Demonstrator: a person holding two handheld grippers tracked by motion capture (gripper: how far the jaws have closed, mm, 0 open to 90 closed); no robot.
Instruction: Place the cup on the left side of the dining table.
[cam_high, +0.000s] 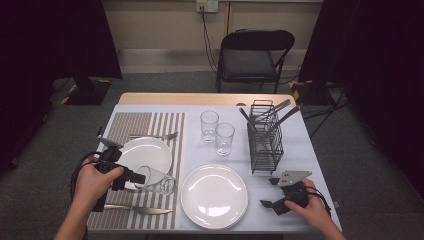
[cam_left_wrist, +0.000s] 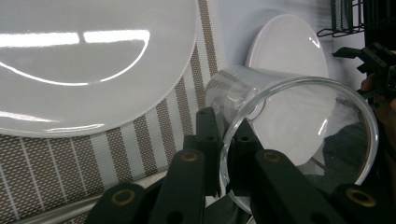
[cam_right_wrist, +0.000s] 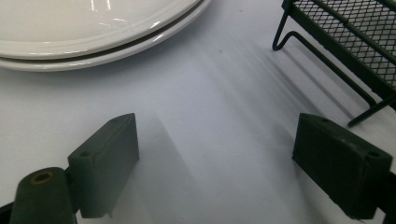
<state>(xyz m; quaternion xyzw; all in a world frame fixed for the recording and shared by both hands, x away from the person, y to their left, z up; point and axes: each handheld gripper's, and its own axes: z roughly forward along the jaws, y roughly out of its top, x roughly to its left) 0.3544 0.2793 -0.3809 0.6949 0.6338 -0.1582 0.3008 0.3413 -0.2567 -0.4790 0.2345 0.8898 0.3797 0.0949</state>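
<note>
From above, the left hand-held gripper (cam_high: 131, 176) holds a clear glass (cam_high: 159, 181) tipped on its side over the striped placemat (cam_high: 165, 131), between two white plates (cam_high: 147, 154) (cam_high: 214, 195). Its own view settles the grip: the jaws are clenched on the glass rim (cam_left_wrist: 224, 154), one inside, one outside, the base cut off by the frame. The right hand-held gripper (cam_high: 274, 192) rests released near the tabletop's (cam_high: 300, 150) right front corner; its view shows wide jaws over bare surface, between the plate edge (cam_right_wrist: 93, 46) and the wire rack's foot (cam_right_wrist: 322, 51).
</note>
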